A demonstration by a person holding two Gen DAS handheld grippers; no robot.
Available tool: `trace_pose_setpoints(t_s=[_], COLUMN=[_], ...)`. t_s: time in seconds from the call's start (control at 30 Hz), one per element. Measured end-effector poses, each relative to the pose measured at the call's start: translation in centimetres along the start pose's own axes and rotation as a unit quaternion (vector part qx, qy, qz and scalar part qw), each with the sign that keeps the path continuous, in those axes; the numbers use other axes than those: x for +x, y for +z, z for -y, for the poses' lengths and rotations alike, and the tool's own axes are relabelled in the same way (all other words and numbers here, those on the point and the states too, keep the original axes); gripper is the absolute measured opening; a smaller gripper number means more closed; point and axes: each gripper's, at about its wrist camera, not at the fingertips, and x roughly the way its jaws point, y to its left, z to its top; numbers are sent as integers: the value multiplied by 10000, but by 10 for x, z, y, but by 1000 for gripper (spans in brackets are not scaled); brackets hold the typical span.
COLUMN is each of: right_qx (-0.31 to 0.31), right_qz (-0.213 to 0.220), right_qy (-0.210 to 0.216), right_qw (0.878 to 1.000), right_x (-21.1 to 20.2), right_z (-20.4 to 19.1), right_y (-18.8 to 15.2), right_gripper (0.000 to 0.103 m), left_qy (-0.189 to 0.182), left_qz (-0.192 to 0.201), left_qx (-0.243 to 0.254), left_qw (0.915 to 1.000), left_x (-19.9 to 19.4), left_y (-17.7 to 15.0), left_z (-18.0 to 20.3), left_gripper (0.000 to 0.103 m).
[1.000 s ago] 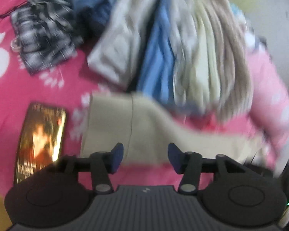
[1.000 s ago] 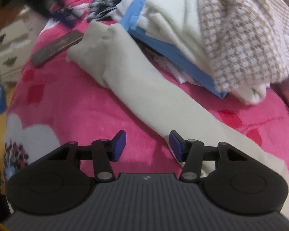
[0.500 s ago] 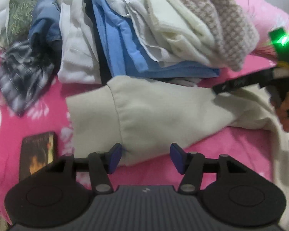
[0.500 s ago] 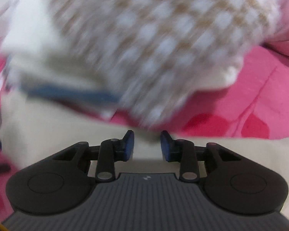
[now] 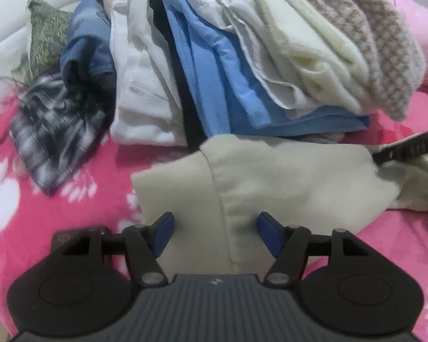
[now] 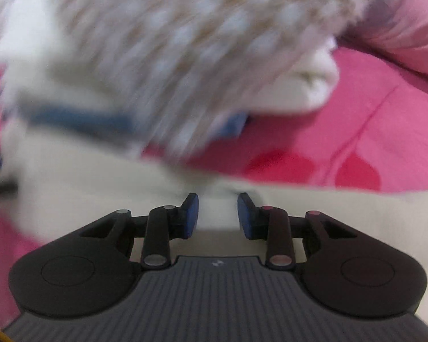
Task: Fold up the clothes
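Left wrist view looks down on a pink bed (image 5: 71, 199) with a cream garment (image 5: 271, 176) spread across the middle of the frame. The left claw (image 5: 215, 235) stands wide with its jaws having just been opening, cream cloth and its seam lying between the blue pads (image 5: 164, 233) without being pressed. A pile of clothes (image 5: 242, 57) fills the upper frame: white, blue, cream and a checked knit. A plaid piece (image 5: 54, 131) lies at left. At right edge, a dark bar reaches the cream cloth. In the blurred right wrist view, the right claw (image 6: 218, 213) is narrow, and a fold of the garment (image 6: 100, 193) sits between its pads; whether they pinch it I cannot tell.
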Motion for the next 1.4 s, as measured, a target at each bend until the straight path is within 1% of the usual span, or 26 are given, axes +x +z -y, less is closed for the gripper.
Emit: trace_pose_setpoints(t_s=[0.07, 0.17, 0.27, 0.33, 0.37, 0.4, 0.43, 0.47, 0.53, 0.57, 0.63, 0.7, 0.8, 0.87, 0.9, 0.93, 0.97, 1.0, 1.03, 1.07, 1.1, 1.17, 1.23, 1.27, 1.33, 1.4], right_qx=[243, 90, -387, -1285, -1899, -2530, -3133, -3576, -4404, -4501, -4282, -4076, -4105, -4204, -4248, -4293, -4362, -4456, -4520, -4568, -4524, -4411, -3810, -3508, -3096, -3019], right_qz=[151, 394, 693, 633, 546, 452, 360, 297, 172, 157, 245, 301, 201, 150, 153, 156, 162, 164, 145, 79, 29, -69, -111, -137, -309, -626], right_qy=[-18, -193, -79, 295, 457, 521, 562, 413, 114, -4, -51, -103, -85, -42, -46, -52, -67, -71, -50, 23, 113, 314, 917, 1210, 1673, 1930], right_qw=[9996, 9990, 9968, 9892, 9792, 9650, 9473, 9325, 8975, 8928, 9033, 9126, 9116, 9072, 9052, 9030, 8997, 8951, 8919, 8895, 8917, 8969, 9200, 9285, 9355, 9315], right_x=[1, -18, -58, -78, -83, -80, -76, -67, -49, -40, -36, -35, -33, -30, -28, -25, -22, -19, -18, -18, -24, -37, -57, -67, -75, -69], right_z=[5, 0, -12, -35, -53, -73, -92, -102, -122, -123, -121, -118, -112, -109, -110, -112, -113, -116, -121, -123, -121, -116, -97, -88, -71, -62], right_y=[4, -3, -19, -37, -49, -60, -71, -80, -99, -102, -94, -85, -83, -82, -80, -78, -75, -74, -73, -68, -67, -64, -43, -33, -24, -24], right_gripper=[29, 29, 31, 33, 33, 37, 39, 39, 37, 37, 37, 35, 32, 30, 29, 29, 28, 25, 15, 10, 6, 5, 5, 5, 5, 5], left_qy=[146, 257, 272, 251, 233, 216, 203, 192, 185, 179, 160, 92, -182, -439, -598, -753, -893, -973, -1012, -1013, -974, -876, -803, -770, -724, -687], left_qz=[0, 10, -12, -60, -88, -123, -157, -188, -224, -240, -272, -296, -265, -220, -209, -211, -218, -258, -322, -373, -370, -305, -257, -236, -169, -104], left_qx=[-14, -16, -23, -32, -43, -66, -90, -113, -106, -86, -54, -73, -56, 152, 346, 666, 1035, 1380, 1708, 1966, 2126, 2375, 2519, 2577, 2760, 2927], left_qw=[9999, 9997, 9996, 9997, 9997, 9997, 9996, 9996, 9995, 9995, 9995, 9995, 9995, 9987, 9974, 9947, 9904, 9853, 9796, 9745, 9716, 9669, 9641, 9629, 9583, 9537], left_x=[9, 22, 32, 38, 41, 44, 46, 48, 50, 50, 48, 39, 13, -6, -14, -19, -23, -26, -28, -28, -29, -28, -27, -26, -24, -21], left_y=[3, 10, 15, 20, 22, 25, 27, 29, 33, 34, 36, 37, 31, 23, 18, 13, 6, -1, -8, -15, -20, -27, -30, -31, -31, -32], left_z=[-2, -4, -7, -10, -11, -13, -15, -16, -17, -18, -19, -22, -26, -24, -21, -15, -8, 2, 13, 23, 28, 36, 38, 39, 41, 38], left_gripper=[67, 67, 68, 69, 69, 69, 69, 70, 70, 70, 70, 68, 68, 70, 70, 71, 71, 71, 71, 71, 71, 71, 71, 71, 71, 72])
